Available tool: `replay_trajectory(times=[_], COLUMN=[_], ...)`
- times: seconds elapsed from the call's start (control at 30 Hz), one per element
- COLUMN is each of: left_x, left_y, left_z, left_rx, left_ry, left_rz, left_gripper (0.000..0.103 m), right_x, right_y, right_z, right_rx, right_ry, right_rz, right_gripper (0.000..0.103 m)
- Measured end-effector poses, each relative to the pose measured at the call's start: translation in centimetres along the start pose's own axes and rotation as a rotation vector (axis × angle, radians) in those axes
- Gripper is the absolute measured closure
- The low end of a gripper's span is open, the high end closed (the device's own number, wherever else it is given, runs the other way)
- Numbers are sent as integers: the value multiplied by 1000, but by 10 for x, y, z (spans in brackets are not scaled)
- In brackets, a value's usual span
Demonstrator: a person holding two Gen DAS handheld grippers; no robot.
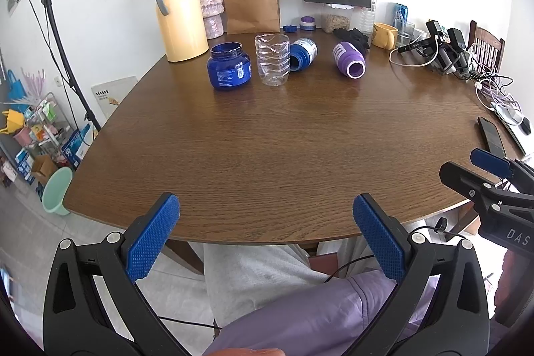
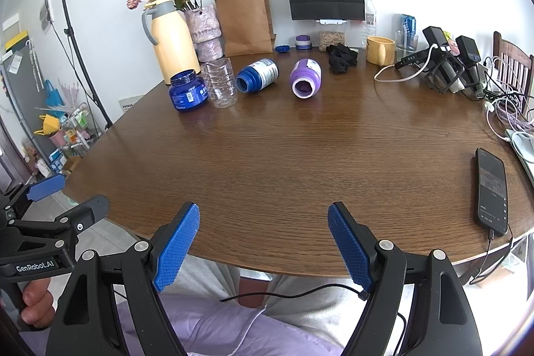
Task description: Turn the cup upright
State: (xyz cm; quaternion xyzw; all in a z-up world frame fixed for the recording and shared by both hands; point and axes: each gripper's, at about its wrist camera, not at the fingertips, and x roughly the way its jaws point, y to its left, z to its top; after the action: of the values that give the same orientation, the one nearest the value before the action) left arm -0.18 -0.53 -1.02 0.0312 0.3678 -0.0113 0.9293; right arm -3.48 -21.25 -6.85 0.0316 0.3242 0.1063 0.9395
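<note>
A clear plastic cup (image 1: 272,59) stands on the far part of the brown table (image 1: 267,149); it also shows in the right wrist view (image 2: 223,81). A blue bottle (image 1: 302,54) and a purple bottle (image 1: 348,59) lie on their sides beside it, mouths toward me; they also show in the right wrist view, blue (image 2: 257,75) and purple (image 2: 305,78). A blue jar (image 1: 229,66) stands upright, open. My left gripper (image 1: 266,216) is open and empty at the table's near edge. My right gripper (image 2: 263,227) is open and empty, also at the near edge, far from the cups.
A yellow thermos (image 1: 180,12), a flower vase (image 1: 211,7), paper bags (image 1: 250,0), a yellow mug (image 1: 384,35) and lids line the back. Cables and camera gear (image 1: 444,49) fill the right side. A phone (image 2: 492,191) lies at the right edge.
</note>
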Motion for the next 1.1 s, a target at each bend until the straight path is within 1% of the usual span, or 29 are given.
replay_trajectory(times=[1.1], left_x=[-1], left_y=[1], left_z=[3], left_rx=[1], left_ry=[4], left_rz=[-1], left_gripper=[0], right_x=[-1], right_y=[-1], right_z=[0], right_rx=[3], right_ry=[-2], right_rz=[-2], right_gripper=[20])
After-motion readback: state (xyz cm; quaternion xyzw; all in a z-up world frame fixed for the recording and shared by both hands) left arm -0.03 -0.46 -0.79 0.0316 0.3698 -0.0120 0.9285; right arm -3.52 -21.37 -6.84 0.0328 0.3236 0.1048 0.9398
